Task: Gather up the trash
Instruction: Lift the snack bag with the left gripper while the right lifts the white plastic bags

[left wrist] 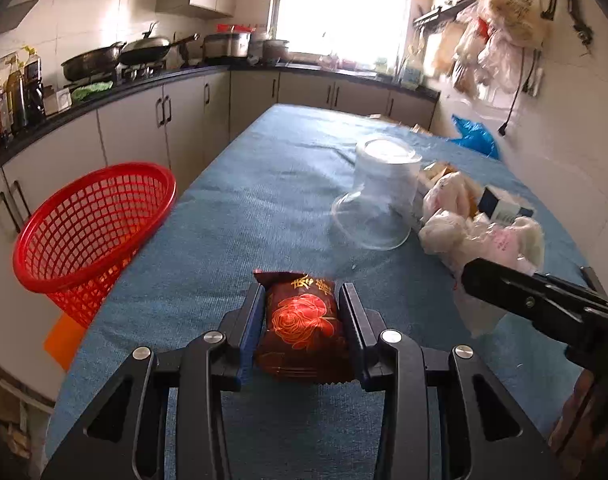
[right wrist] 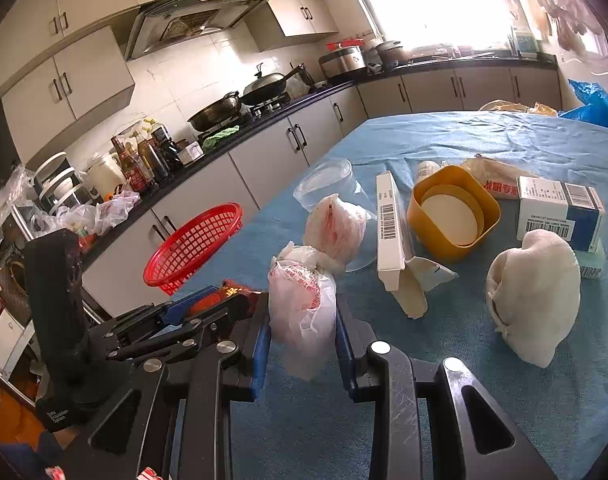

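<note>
A red mesh basket (left wrist: 92,224) stands at the left edge of the blue-clothed table (left wrist: 264,200), tilted, its mouth open toward the near side. Right of it, at the near middle of the table, the left gripper (left wrist: 302,300) has its jaws clamped on a dark red snack packet (left wrist: 304,320) printed with a rose; both pads press the packet's sides, and the packet lies on or just above the cloth, which cannot be told. Farther back and to the right, a clear plastic cup (left wrist: 378,192) stands upside down on the cloth. Just right of the cup lies a heap of knotted white plastic bags (left wrist: 464,224), with a dark blue and white carton behind them. In the right wrist view, the right gripper (right wrist: 304,332) has its jaws closed on one white plastic bag with red print (right wrist: 300,304), gripped at both sides; a second knotted bag (right wrist: 336,228) lies touching it on the far side. Right of these, a long white box with a barcode (right wrist: 390,232) lies on its edge, a yellow rounded container (right wrist: 452,212) sits beside it, and a white cloth-like bundle (right wrist: 532,296) rests near the right edge, in front of a blue and white carton (right wrist: 560,212).
</note>
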Tool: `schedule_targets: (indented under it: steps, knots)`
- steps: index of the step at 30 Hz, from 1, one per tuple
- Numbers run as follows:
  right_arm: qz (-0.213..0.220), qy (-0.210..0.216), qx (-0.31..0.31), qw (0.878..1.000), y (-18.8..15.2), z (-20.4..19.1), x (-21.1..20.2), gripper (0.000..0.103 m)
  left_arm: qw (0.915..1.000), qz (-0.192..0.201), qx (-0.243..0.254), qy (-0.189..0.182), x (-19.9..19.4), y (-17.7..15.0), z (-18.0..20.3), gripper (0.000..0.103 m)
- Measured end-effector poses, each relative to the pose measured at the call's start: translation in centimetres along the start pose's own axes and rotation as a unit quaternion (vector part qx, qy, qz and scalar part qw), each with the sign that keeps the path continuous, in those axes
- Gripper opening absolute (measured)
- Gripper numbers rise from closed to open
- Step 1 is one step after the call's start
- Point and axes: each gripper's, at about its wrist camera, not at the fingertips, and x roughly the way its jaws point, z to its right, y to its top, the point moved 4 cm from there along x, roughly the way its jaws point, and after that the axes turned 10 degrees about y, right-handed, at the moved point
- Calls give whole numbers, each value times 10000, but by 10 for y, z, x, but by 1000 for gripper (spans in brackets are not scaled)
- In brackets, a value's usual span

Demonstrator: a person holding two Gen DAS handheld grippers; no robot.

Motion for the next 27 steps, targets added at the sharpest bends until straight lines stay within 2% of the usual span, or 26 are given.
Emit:
schedule_targets:
  steps: [4,8,10,16,27]
  knots:
    - [-7,6,2,10000,0,0,0,32,9986,-386,336,138,6,-5,12,37]
    - [-5,23,-27,10000,0,-2,0,32,9967,-475,620,223,3,-8,15,36]
    - [6,28,-46,10000,1,-2,-1,32,9969,-431,617,221,1,-10,14,33]
    - [15,29,-66,10000,1,-2,-1,32,9998,-42,170,-20,-15,-5,2,32]
    - [-48,-157,-117,9998,2,-5,0,31,9997,222,46,130,-33,12,-8,32]
